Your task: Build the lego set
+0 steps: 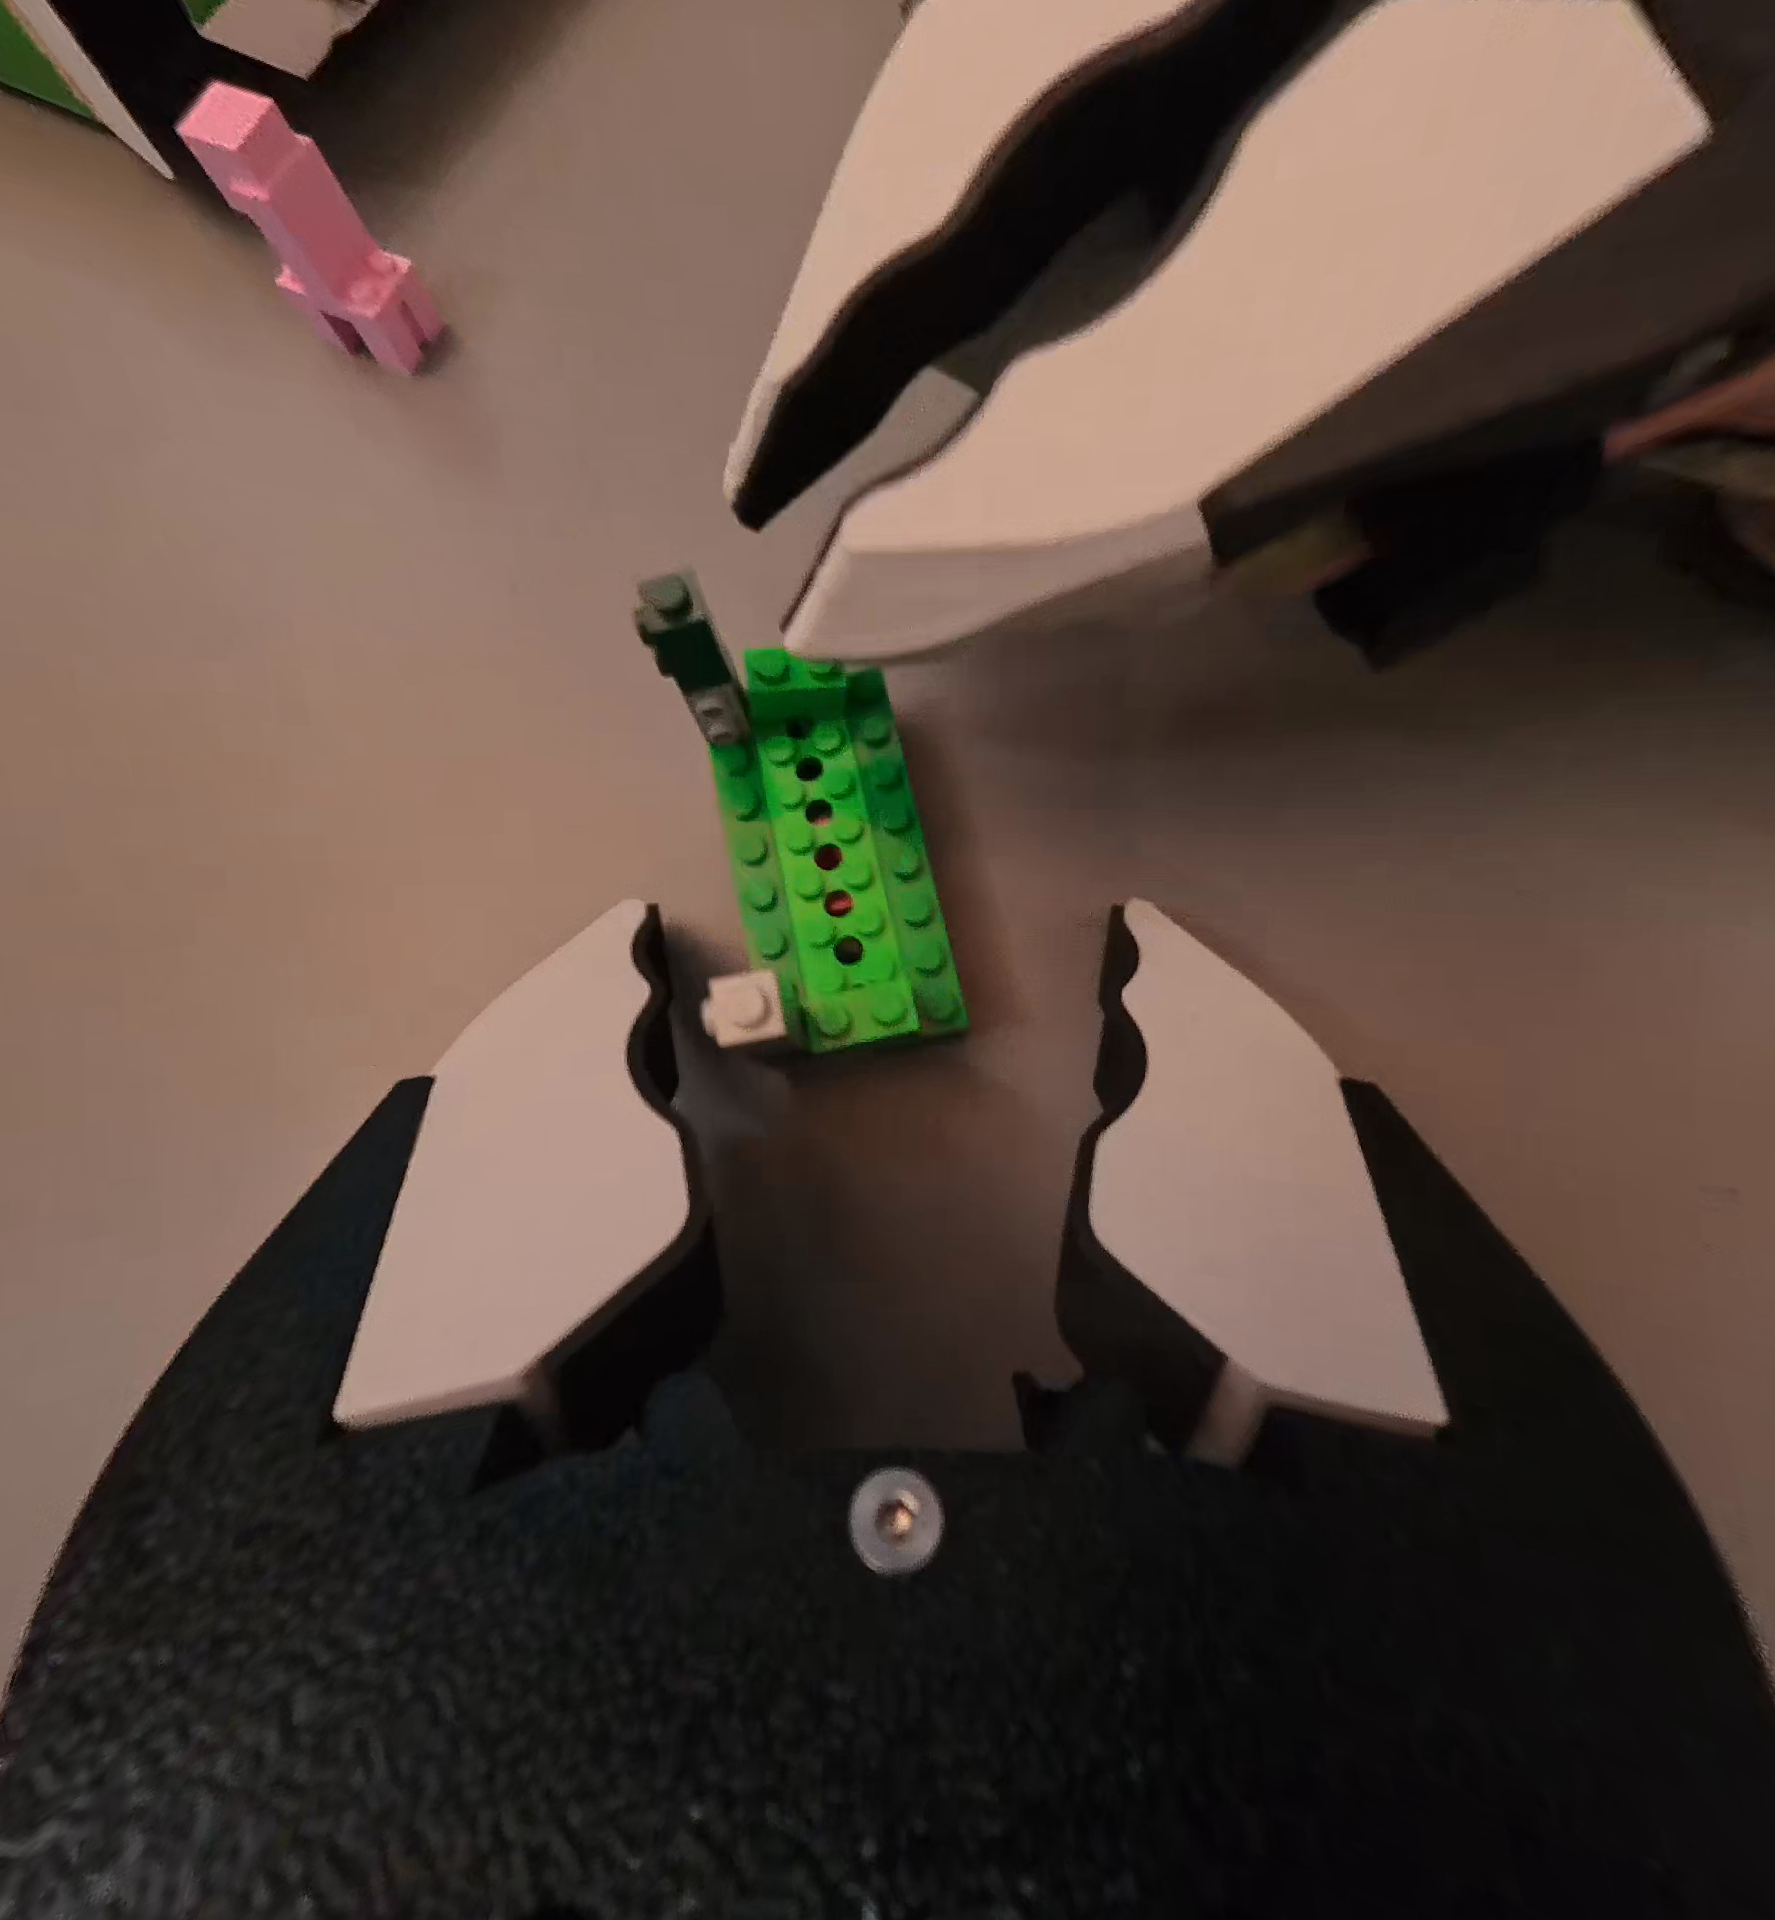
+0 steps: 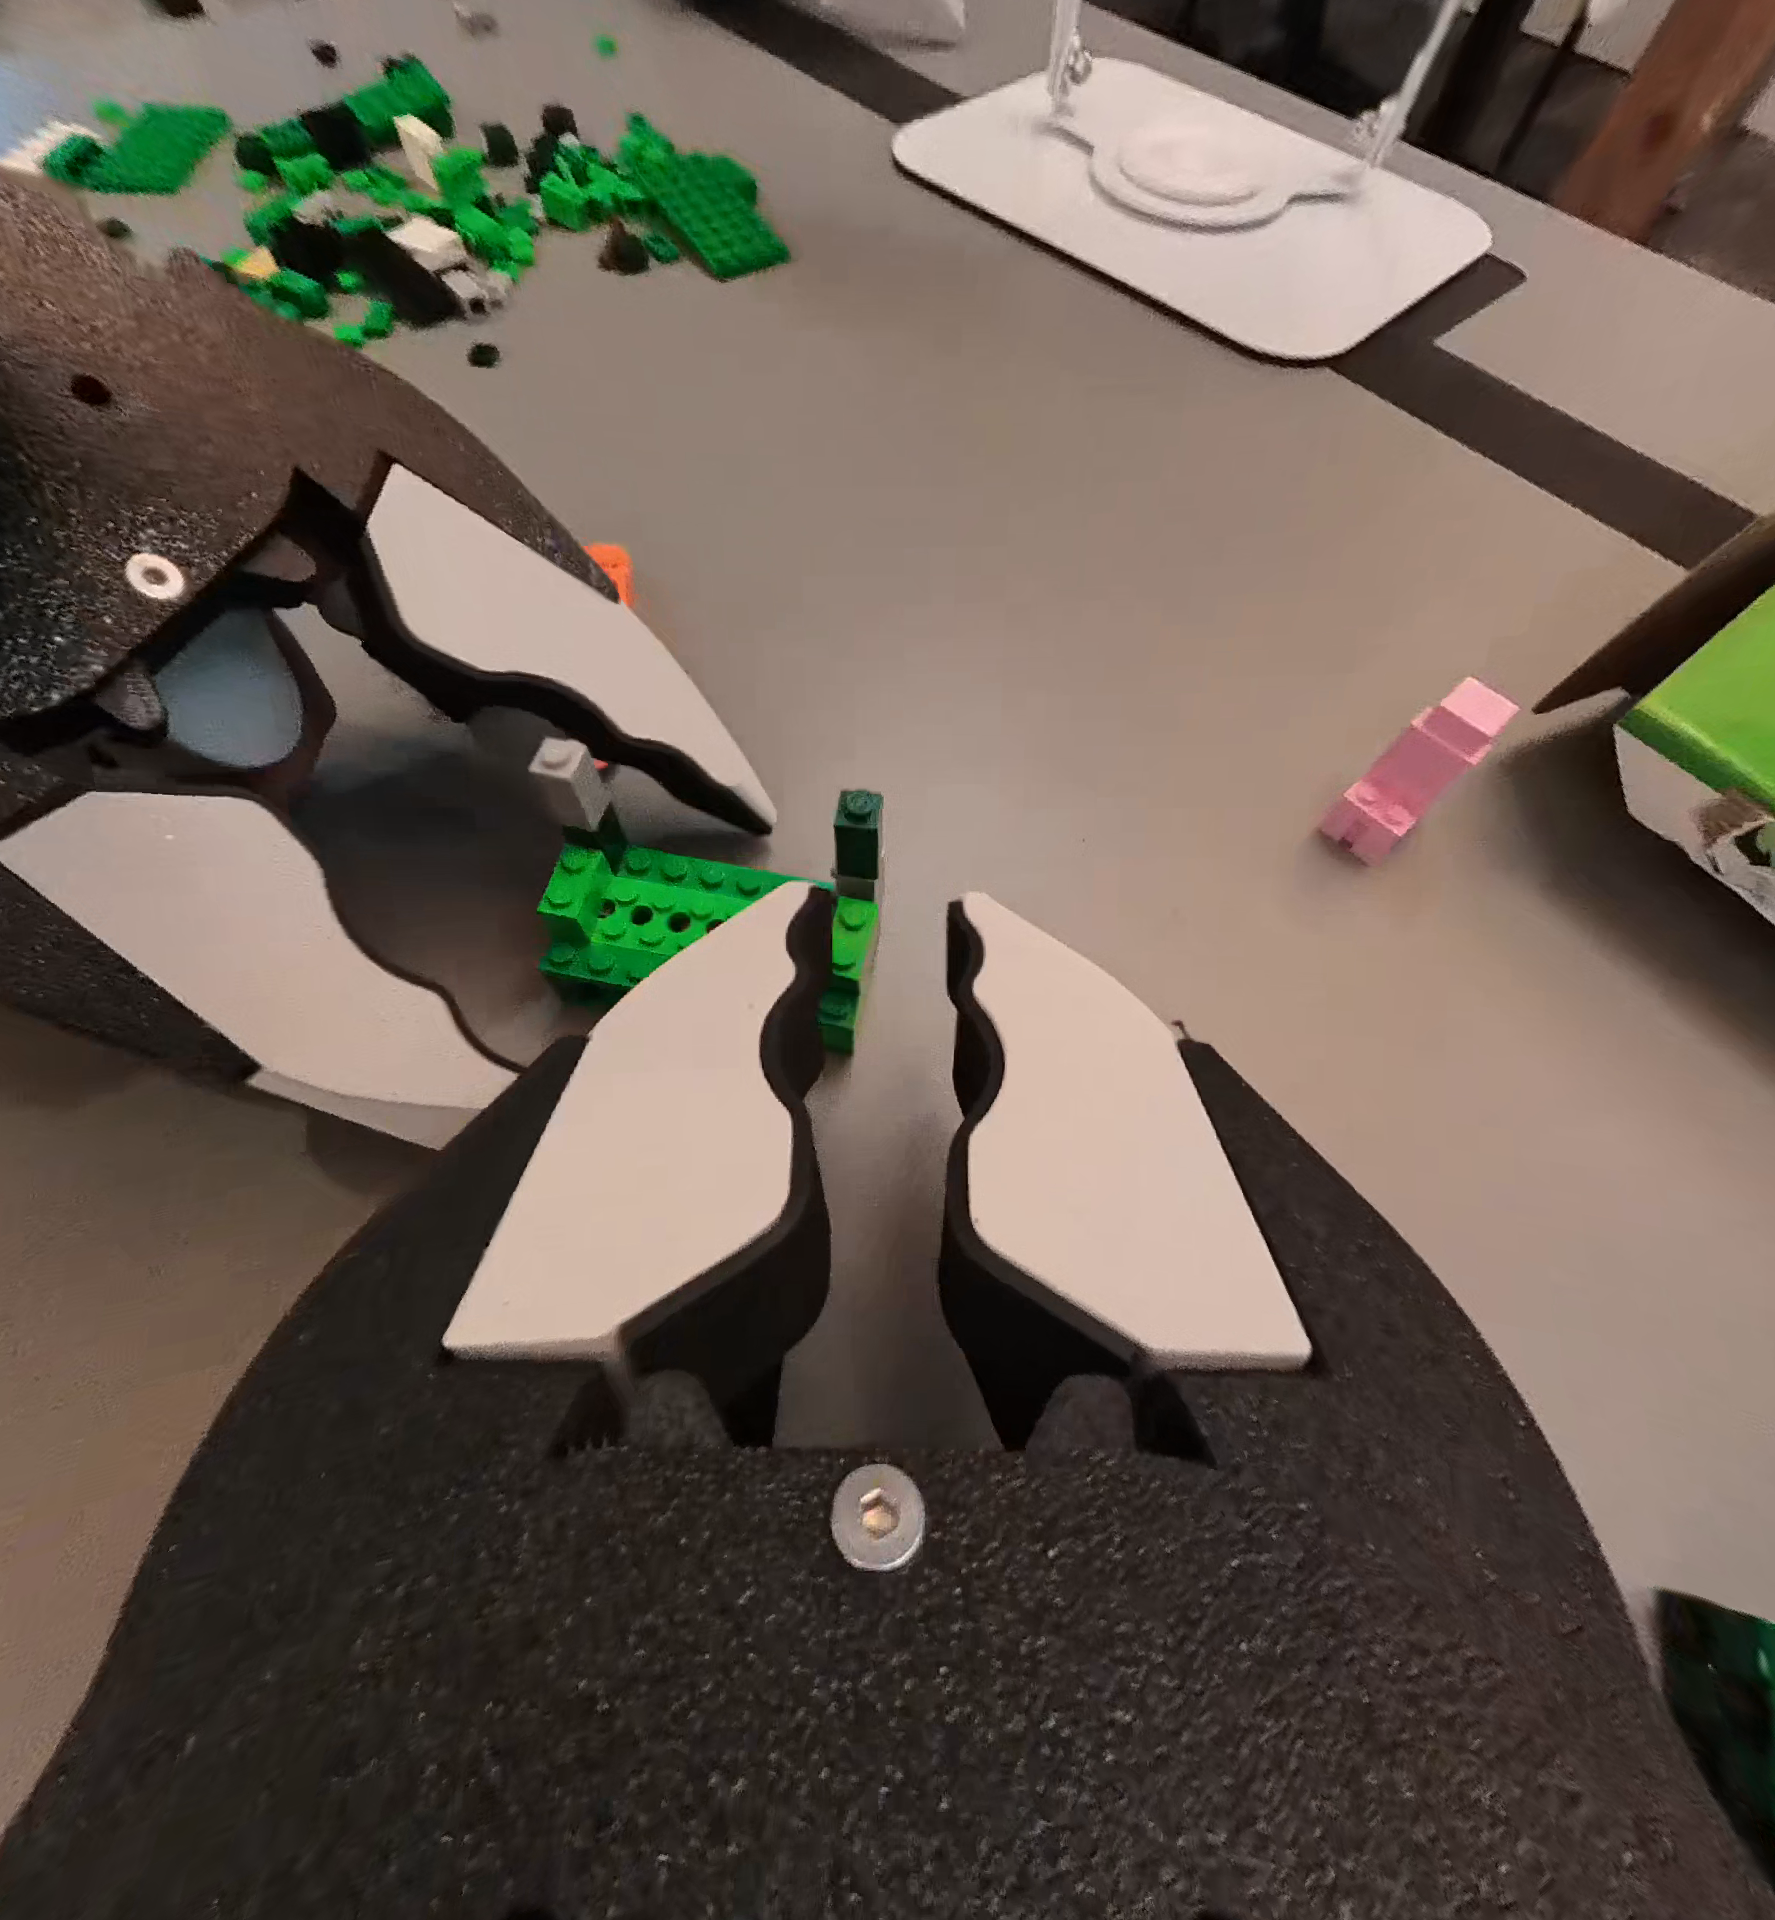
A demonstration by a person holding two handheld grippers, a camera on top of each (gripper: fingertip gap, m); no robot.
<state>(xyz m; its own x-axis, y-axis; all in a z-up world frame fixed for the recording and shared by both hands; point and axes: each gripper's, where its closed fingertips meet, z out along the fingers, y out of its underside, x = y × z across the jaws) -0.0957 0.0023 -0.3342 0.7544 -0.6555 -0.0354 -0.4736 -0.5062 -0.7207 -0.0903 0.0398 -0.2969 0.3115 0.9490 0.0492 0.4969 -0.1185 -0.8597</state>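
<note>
— Grippers first. Left gripper (image 1: 883, 914): jaws spread wide, nothing between them, poised over the near end of the green lego build (image 1: 841, 862).

— And the right gripper (image 2: 883, 904)?

— Jaws apart by a narrow gap, holding nothing. Its left fingertip (image 2: 800, 914) sits right against the end of the build; whether it touches, cannot tell. In the left wrist view it comes in from the upper right, tips just beside the far end of the build.

— Where does the build lie?

— Flat on the grey table (image 2: 1070, 582), between the two grippers. Long bright-green plate base, studs up, a row of round holes down its raised middle strip.

— Anything standing on it?

— Dark green post (image 2: 857, 831) at one end, upright, a small grey piece under it. At the other end a light grey stud brick (image 1: 748, 1010), at the corner nearest the left gripper's left finger.

— Rest of the table?

— Pink blocky figure (image 2: 1418, 769) well apart from the build, close to a green and white box (image 2: 1735, 748). Loose pile of green, black and white bricks (image 2: 426, 208) far across the table. White flat stand base (image 2: 1195, 197) beyond, clear uprights rising from it. Small orange piece (image 2: 613, 569) peeks out behind the left gripper.
</note>
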